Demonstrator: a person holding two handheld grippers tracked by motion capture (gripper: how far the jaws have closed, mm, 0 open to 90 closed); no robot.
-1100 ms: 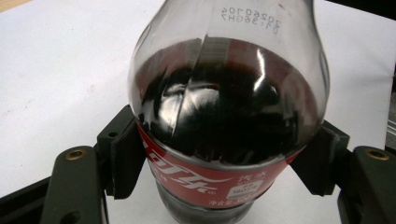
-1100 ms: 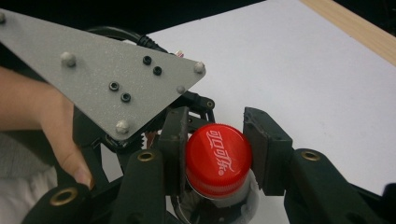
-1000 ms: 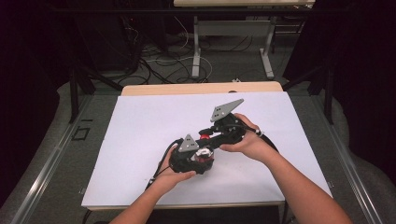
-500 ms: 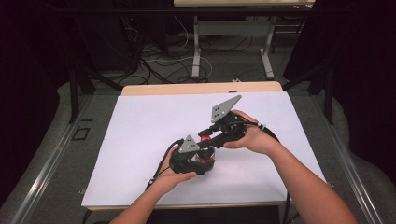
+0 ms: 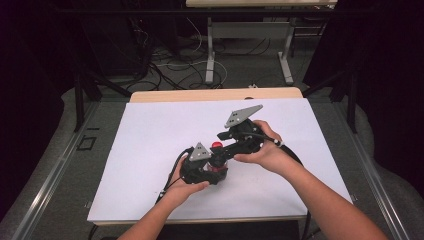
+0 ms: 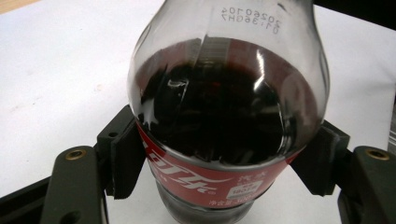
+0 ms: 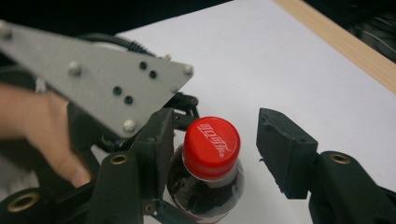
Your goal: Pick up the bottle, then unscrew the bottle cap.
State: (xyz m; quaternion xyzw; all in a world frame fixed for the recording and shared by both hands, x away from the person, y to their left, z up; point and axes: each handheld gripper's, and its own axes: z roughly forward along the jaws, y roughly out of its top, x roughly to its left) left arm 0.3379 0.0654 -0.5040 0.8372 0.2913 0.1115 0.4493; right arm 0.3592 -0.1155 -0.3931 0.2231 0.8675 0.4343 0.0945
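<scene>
Left claw grips cola bottle; right claw open around its red cap.

Bottle stands upright on the white table, near the middle. Left claw is clamped on the bottle's body at the red label, one pad pressed to each side. Right claw sits at cap height with the cap between its jaws: the jaws have just been opening, one pad close beside or touching the cap, the other standing apart with a clear gap. In the high view both hands meet at the bottle, right claw coming in from the right above the left claw.
</scene>
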